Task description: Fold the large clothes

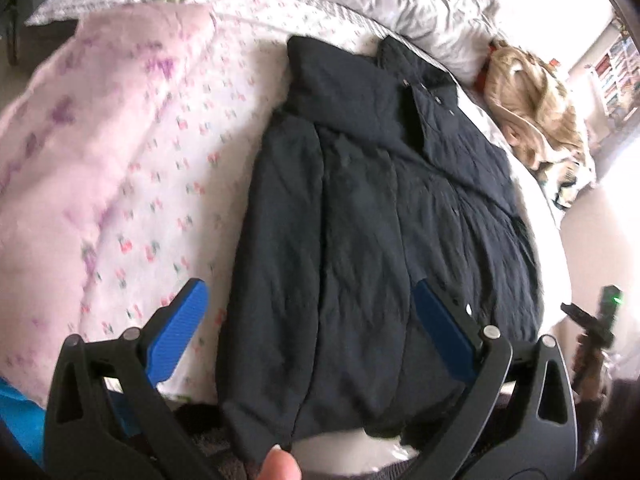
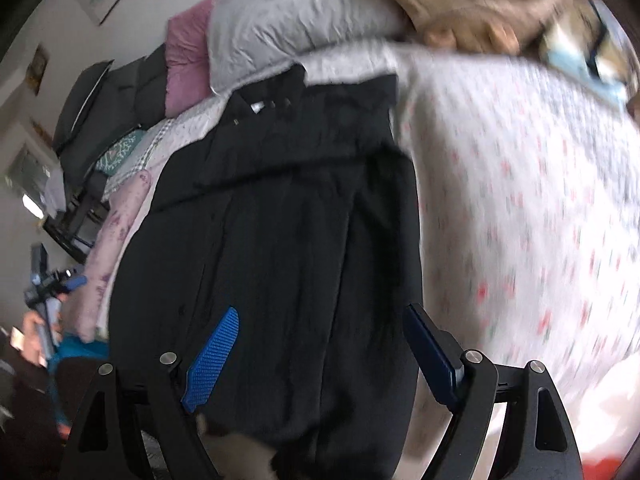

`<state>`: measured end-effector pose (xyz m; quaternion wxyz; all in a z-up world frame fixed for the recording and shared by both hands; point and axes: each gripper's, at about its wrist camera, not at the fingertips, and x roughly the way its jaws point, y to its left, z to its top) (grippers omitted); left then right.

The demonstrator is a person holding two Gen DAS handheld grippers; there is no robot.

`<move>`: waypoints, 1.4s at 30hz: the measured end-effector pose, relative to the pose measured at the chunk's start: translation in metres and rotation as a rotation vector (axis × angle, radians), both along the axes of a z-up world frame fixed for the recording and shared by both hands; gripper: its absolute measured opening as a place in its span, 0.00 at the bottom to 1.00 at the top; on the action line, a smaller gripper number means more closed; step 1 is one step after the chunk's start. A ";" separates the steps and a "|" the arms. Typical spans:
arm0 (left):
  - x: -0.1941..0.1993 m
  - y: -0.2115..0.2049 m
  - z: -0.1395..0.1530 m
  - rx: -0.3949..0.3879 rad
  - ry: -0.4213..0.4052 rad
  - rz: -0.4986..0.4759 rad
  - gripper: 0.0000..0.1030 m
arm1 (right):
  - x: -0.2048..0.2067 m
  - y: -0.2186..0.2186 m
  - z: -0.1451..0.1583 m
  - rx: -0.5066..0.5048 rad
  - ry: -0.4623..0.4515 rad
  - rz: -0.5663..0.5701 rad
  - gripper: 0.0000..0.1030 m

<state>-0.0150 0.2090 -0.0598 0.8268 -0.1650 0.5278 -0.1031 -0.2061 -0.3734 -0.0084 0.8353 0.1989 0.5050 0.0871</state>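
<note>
A large dark navy jacket lies flat on the bed, sides folded inward, collar with snaps at the far end. It also shows in the right wrist view. My left gripper is open and empty, hovering above the jacket's near hem, with its left blue pad over the floral sheet. My right gripper is open and empty, above the jacket's lower half. The other gripper shows at the right edge of the left wrist view and at the left edge of the right wrist view.
A white floral bedsheet covers the bed, with a pink blanket on the left. A grey pillow and a tan plush toy lie at the head. A pink pillow and dark bags lie beyond.
</note>
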 end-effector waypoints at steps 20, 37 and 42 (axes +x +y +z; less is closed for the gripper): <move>-0.032 0.001 -0.094 -0.113 0.228 -0.134 0.92 | -0.015 -0.011 -0.103 0.190 0.338 -0.059 0.74; -0.060 -0.037 -0.081 -0.055 0.264 -0.336 0.21 | -0.018 0.044 -0.077 0.108 0.372 0.178 0.12; -0.056 -0.057 -0.034 -0.129 0.116 -0.383 0.13 | 0.000 0.081 -0.031 0.123 0.233 0.267 0.10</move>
